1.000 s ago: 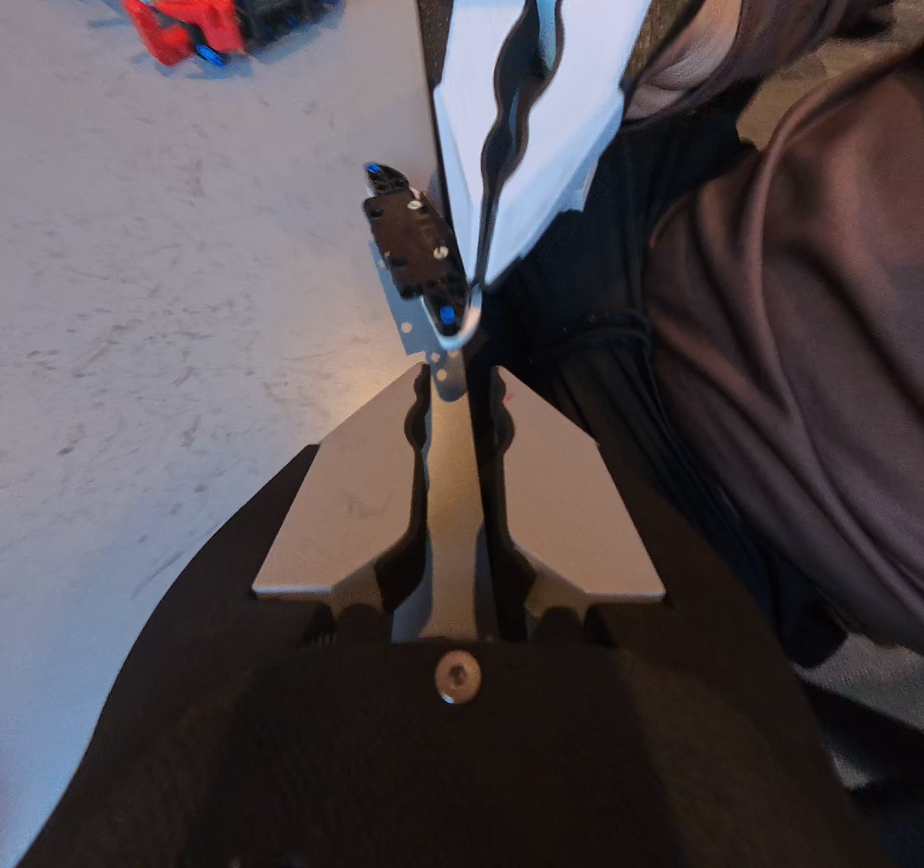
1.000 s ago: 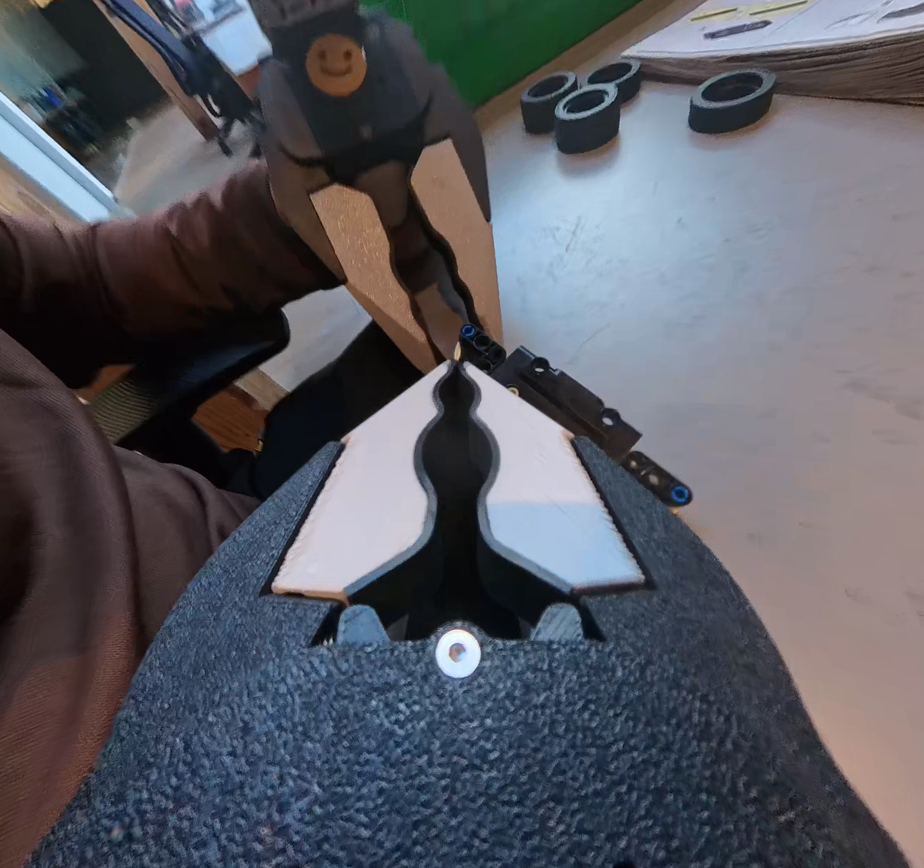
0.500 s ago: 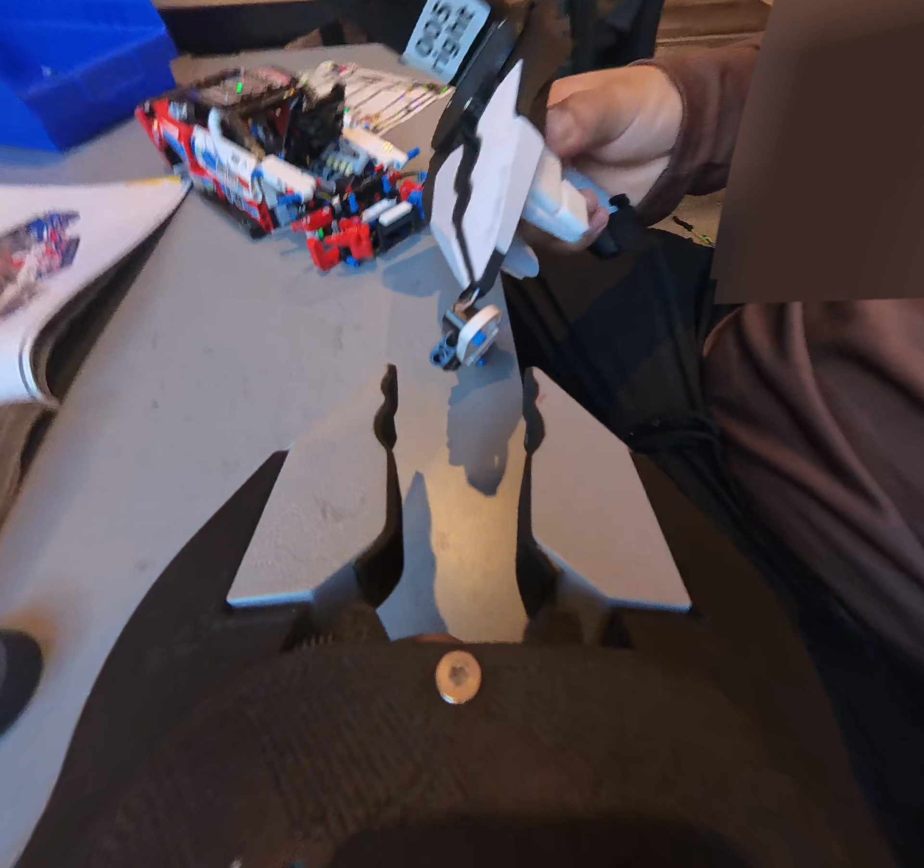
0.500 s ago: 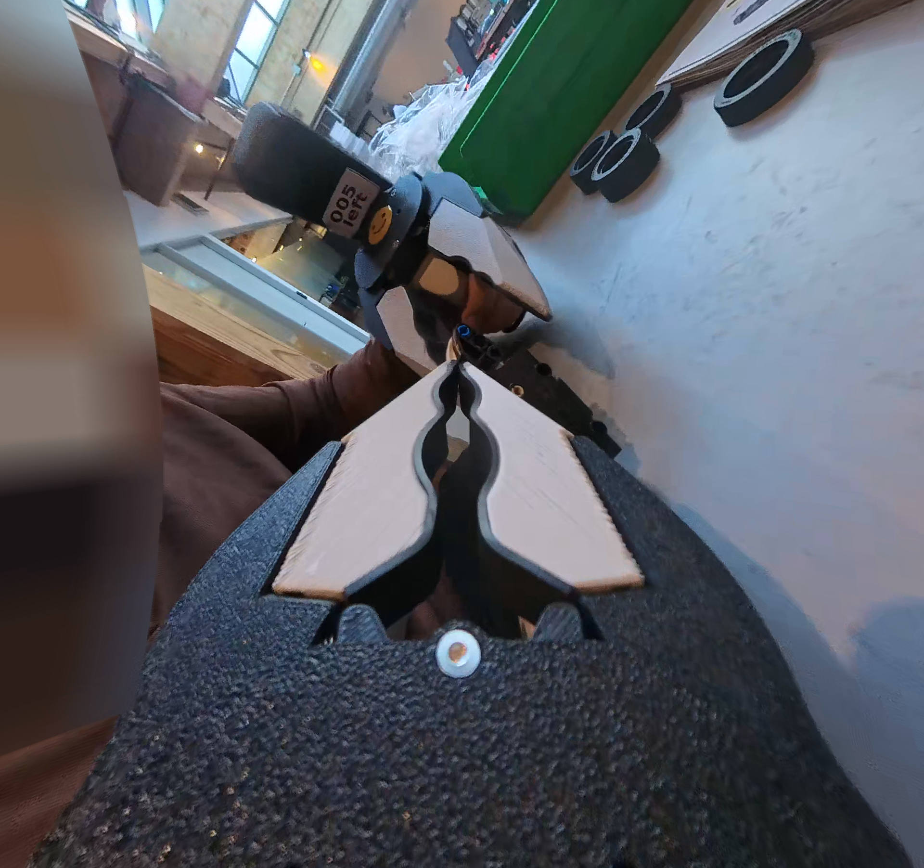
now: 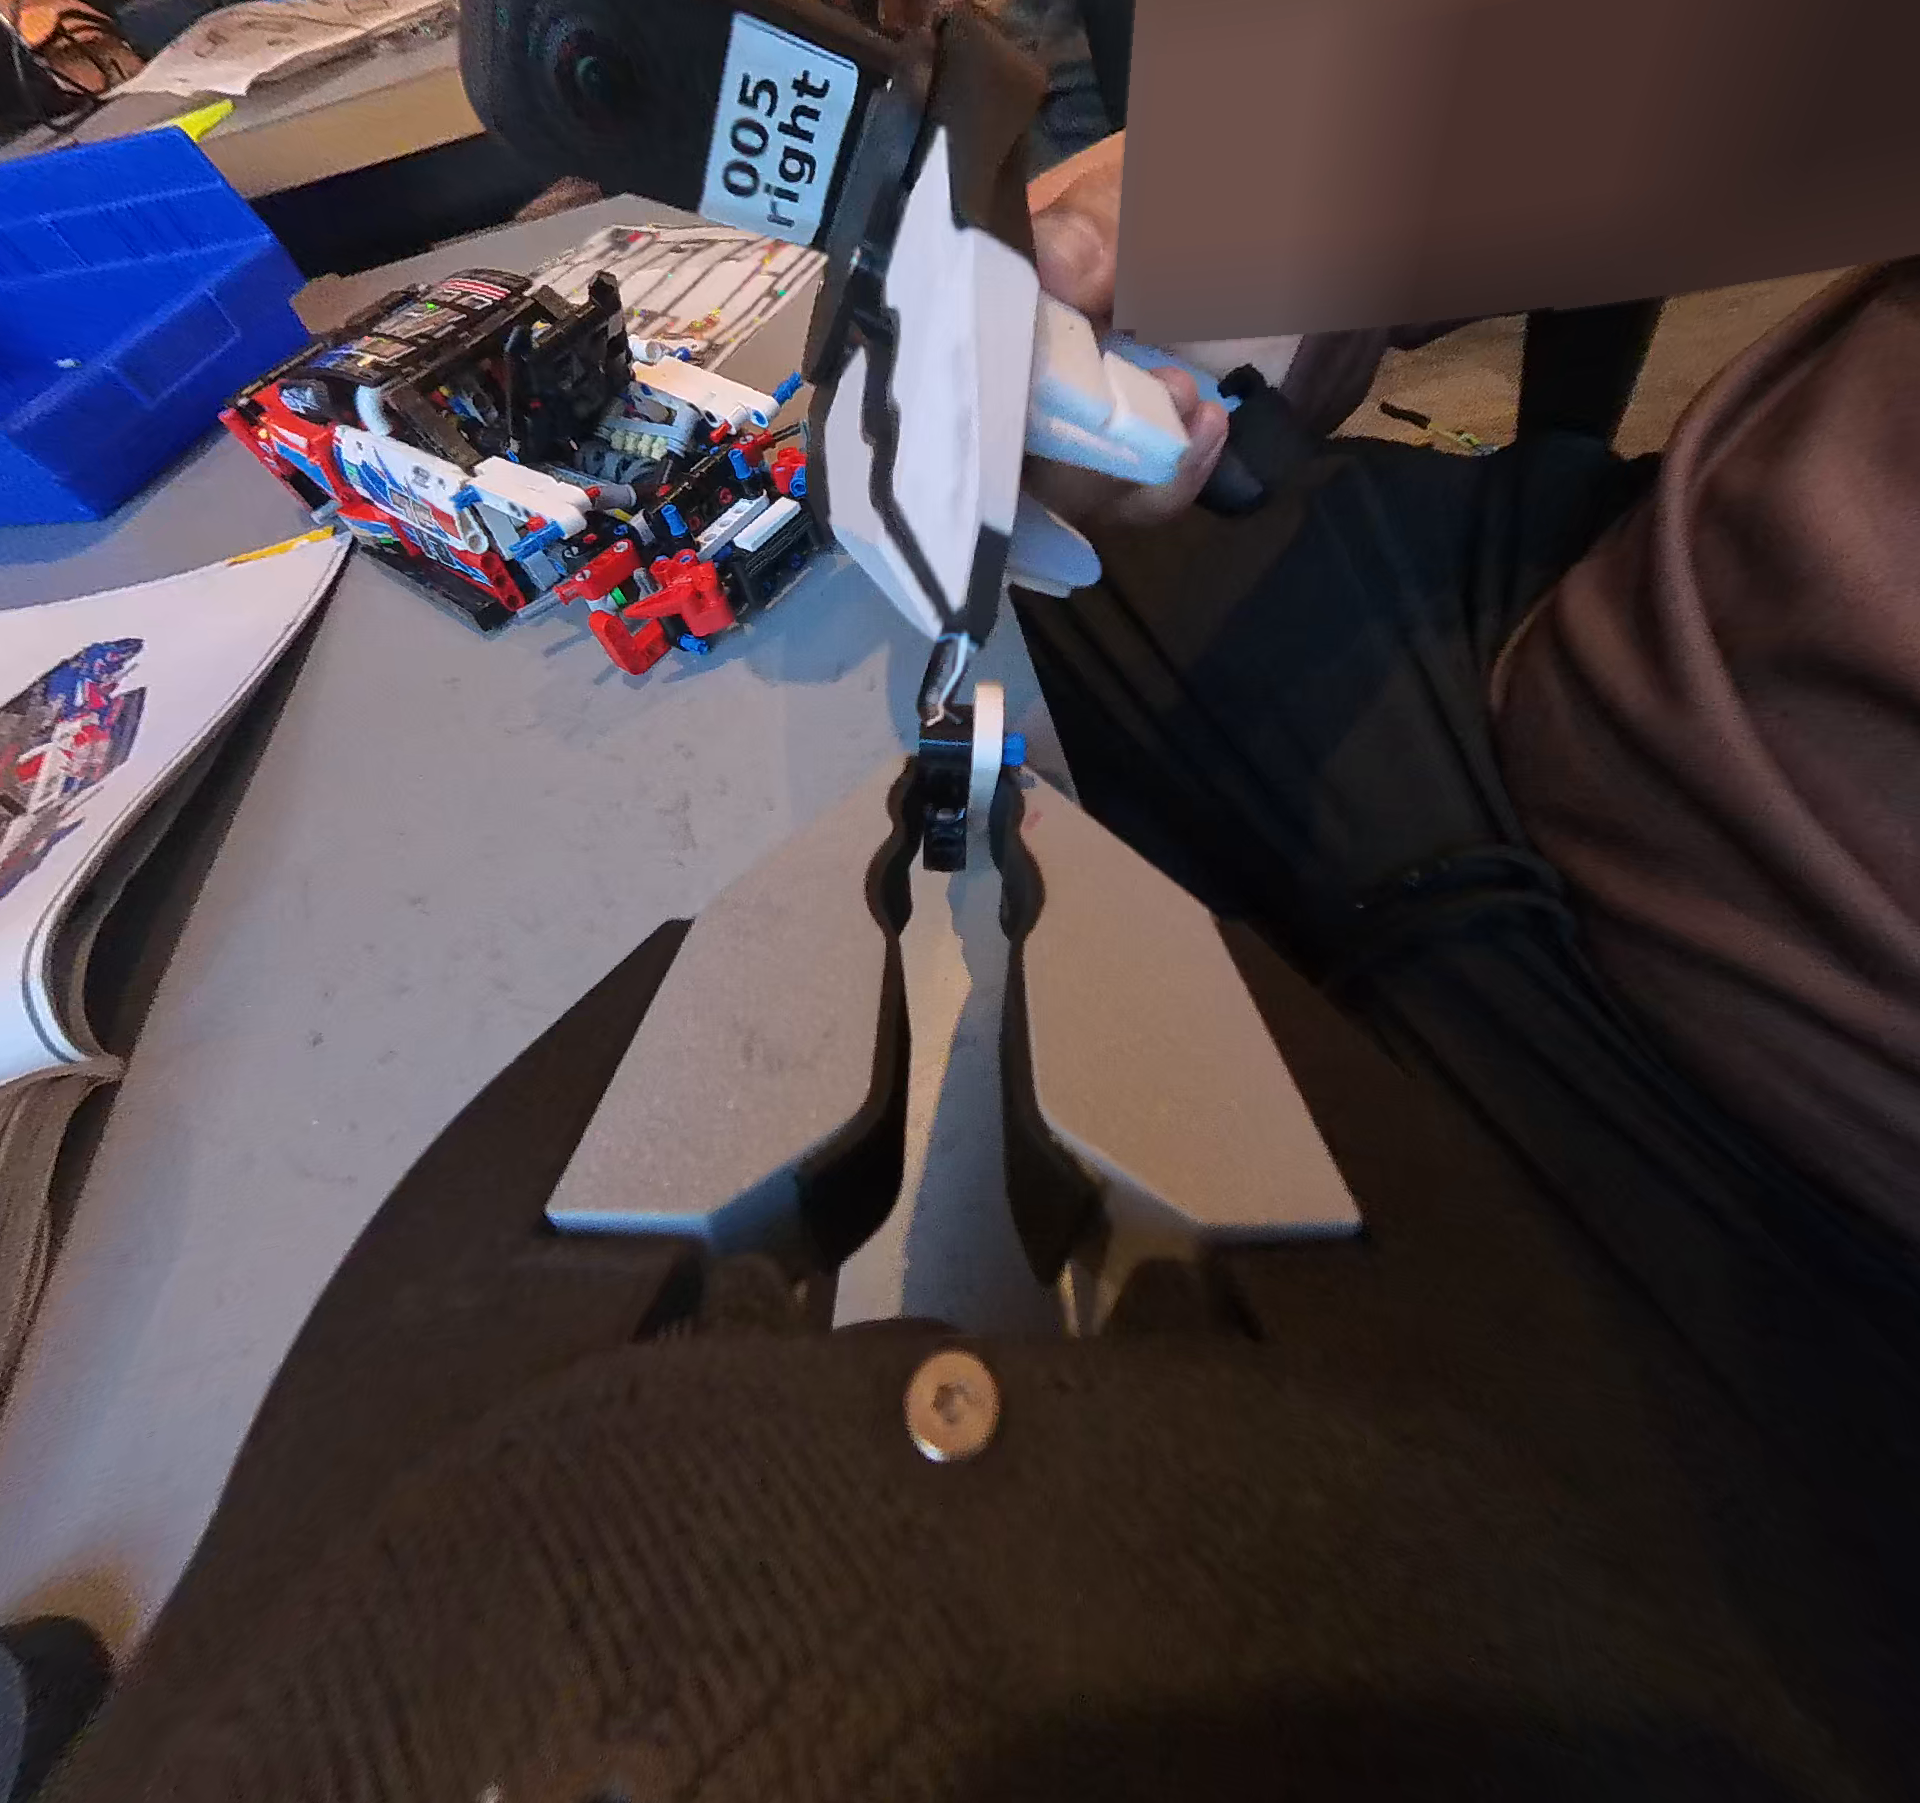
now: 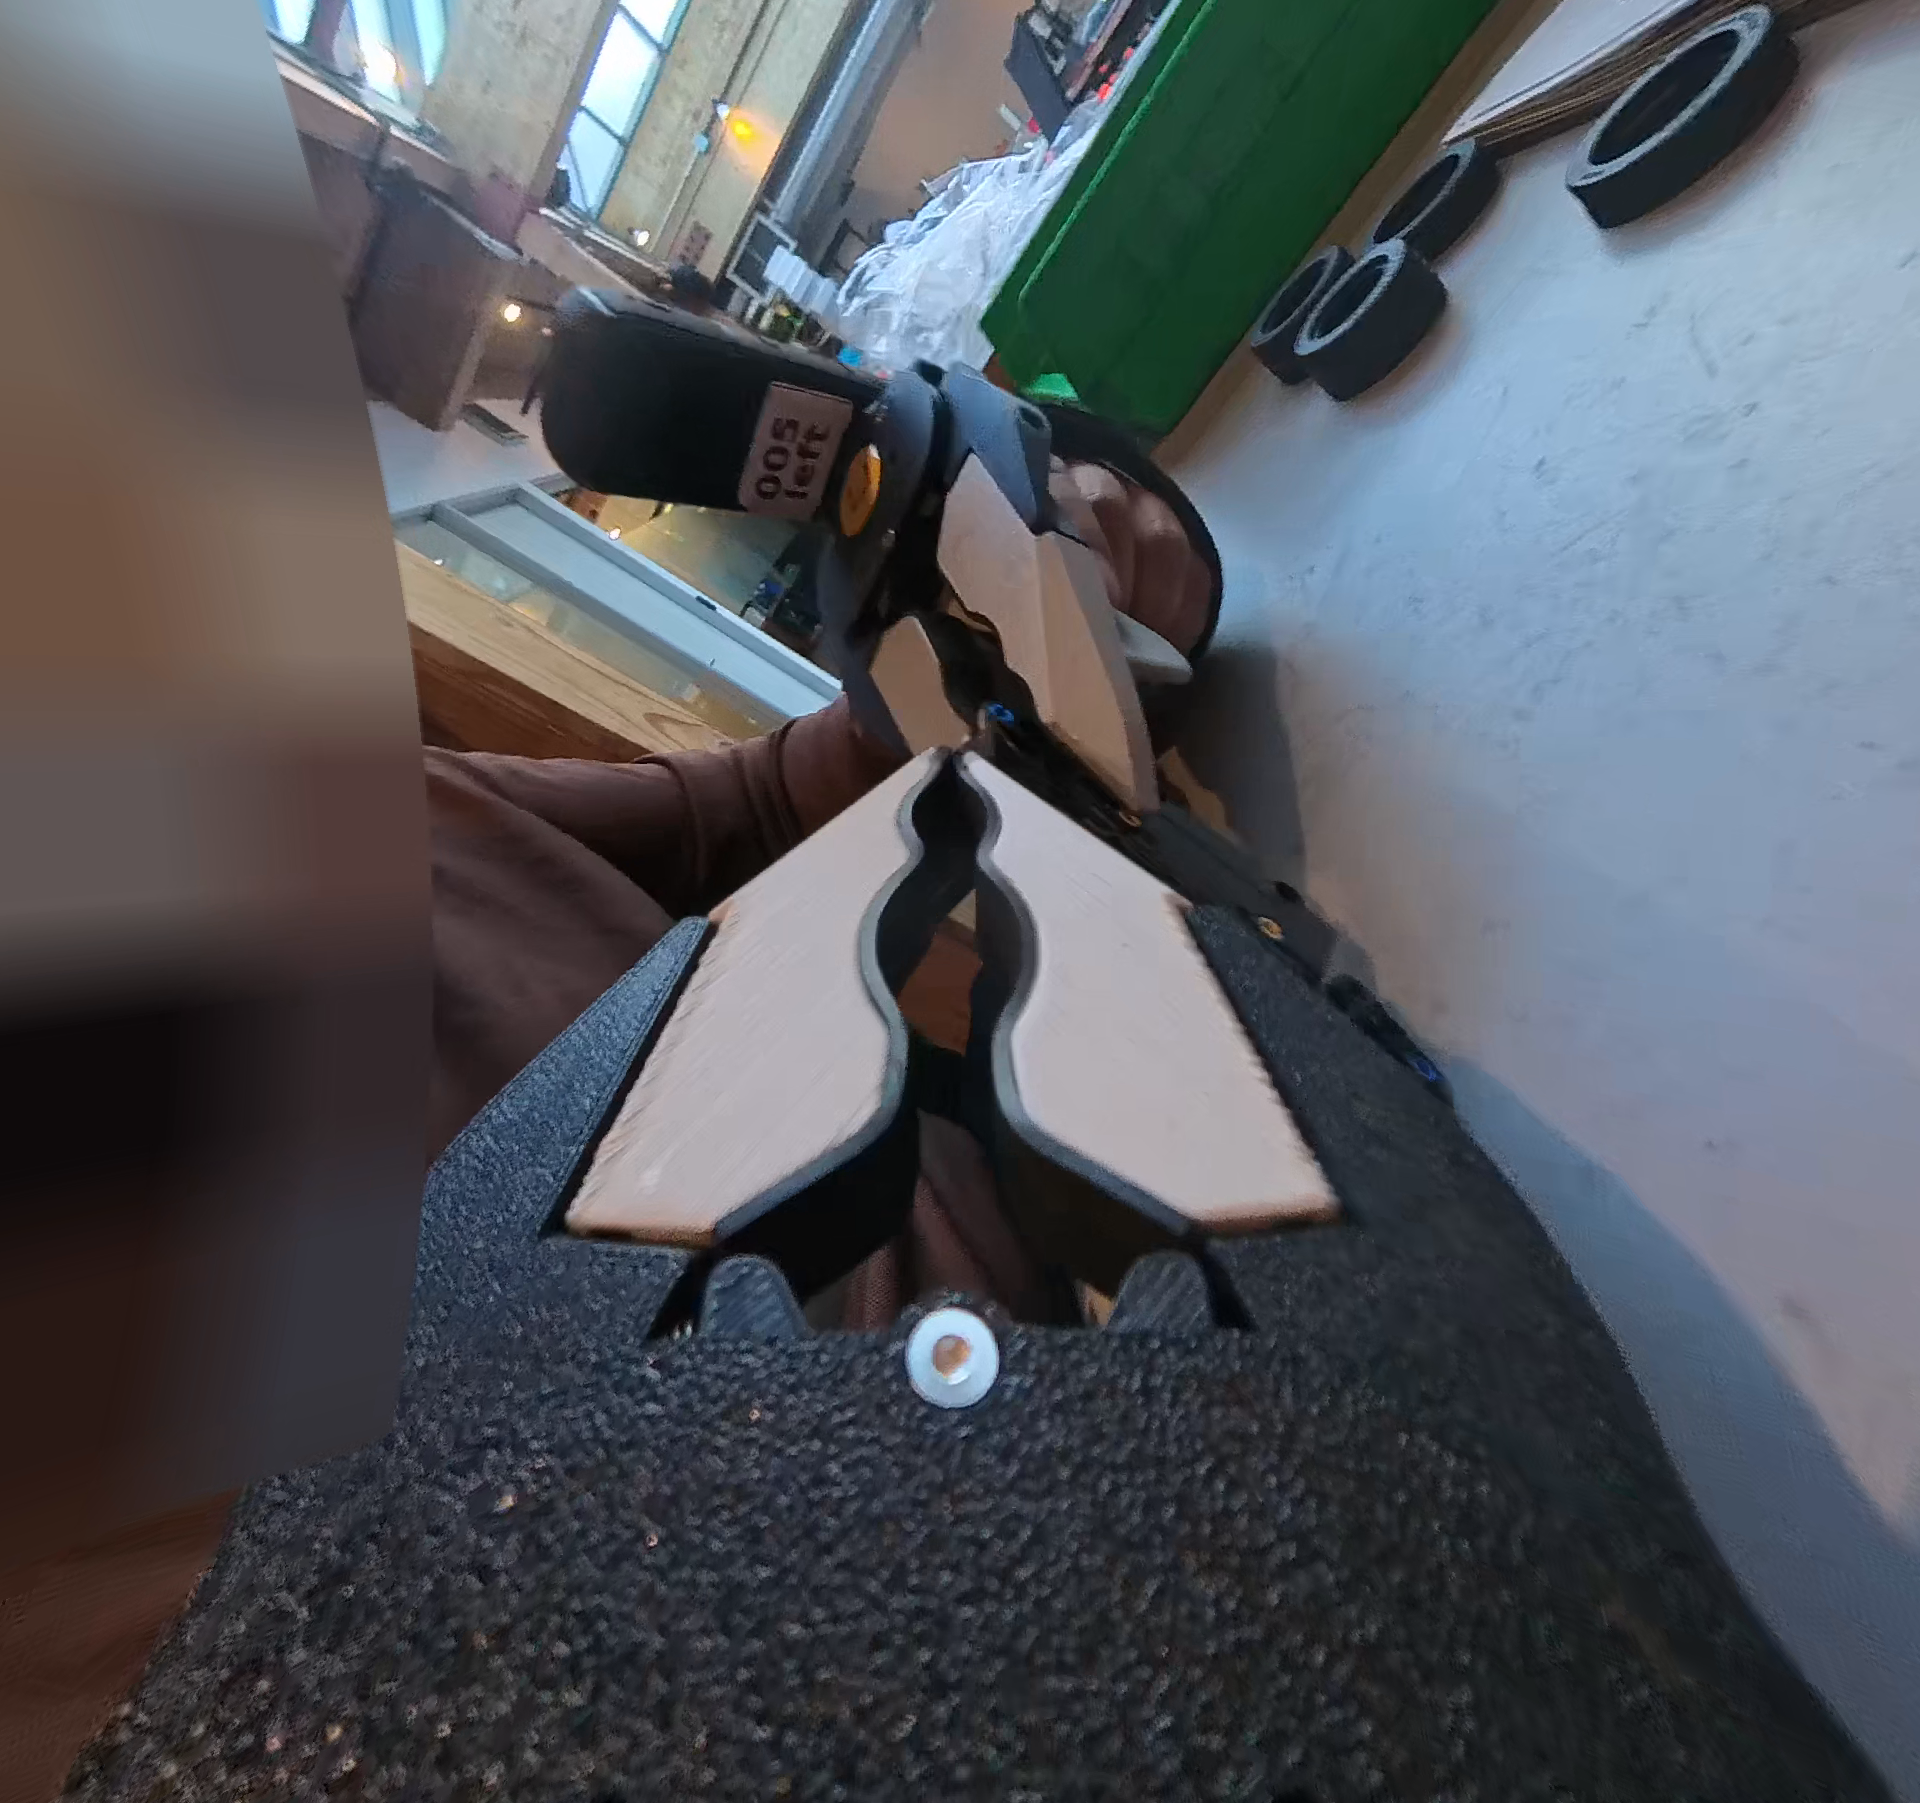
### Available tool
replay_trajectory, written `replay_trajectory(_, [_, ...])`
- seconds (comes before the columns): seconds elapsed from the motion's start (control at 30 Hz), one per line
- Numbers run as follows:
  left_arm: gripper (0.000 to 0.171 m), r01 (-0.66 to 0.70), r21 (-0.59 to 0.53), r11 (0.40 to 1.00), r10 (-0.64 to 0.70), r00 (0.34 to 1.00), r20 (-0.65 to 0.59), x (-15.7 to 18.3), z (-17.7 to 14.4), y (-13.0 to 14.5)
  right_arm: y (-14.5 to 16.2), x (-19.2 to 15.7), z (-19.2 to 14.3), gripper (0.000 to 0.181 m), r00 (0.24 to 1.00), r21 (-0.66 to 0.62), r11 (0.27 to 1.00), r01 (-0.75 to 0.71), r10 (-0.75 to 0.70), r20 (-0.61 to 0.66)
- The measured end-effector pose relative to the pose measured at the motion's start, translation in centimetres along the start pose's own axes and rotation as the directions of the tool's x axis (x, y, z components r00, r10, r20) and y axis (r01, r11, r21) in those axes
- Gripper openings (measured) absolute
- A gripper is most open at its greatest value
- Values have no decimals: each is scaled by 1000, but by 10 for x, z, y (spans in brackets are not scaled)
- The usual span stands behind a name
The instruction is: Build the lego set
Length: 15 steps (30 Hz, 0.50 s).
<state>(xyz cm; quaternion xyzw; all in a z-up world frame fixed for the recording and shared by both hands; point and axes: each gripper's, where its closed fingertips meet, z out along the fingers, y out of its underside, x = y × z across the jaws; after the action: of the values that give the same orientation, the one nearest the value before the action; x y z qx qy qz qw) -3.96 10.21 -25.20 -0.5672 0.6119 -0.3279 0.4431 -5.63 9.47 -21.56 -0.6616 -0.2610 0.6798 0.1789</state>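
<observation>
Now both tongs [image 5: 948,797] [image 6: 954,756] pinch the black lego piece [image 5: 943,813].

The black-and-white lego piece [image 5: 951,787] sits pinched at the left claw [image 5: 951,818] tips, its lower end buried between the fingers. In the right wrist view most of it vanishes behind the right claw [image 6: 954,761], whose tips nearly meet; what they pinch can't be made out. The open booklet [image 5: 94,766] is chopped by the left edge. One black tyre [image 6: 1288,309] hides behind its neighbour.
</observation>
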Motion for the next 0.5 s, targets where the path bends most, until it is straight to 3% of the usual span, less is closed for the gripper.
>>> replay_trajectory(0.1, [10,-44,-35,998,44,999,17,2,4,5,2,-4,0,0,999,-22,999,43,-43,-1])
replay_trajectory(0.2, [9,-64,-73,995,69,996,60,-4,3,12,-11,-26,-6,0,993,36,999,38,-41,106])
replay_trajectory(0.3, [9,-47,-59,997,53,993,101,-11,0,11,-9,-13,-11,0,997,6,997,75,-76,6])
replay_trajectory(0.5, [9,-83,-46,996,86,994,70,-5,0,9,-1,5,-10,0,998,-58,997,43,-45,-35])
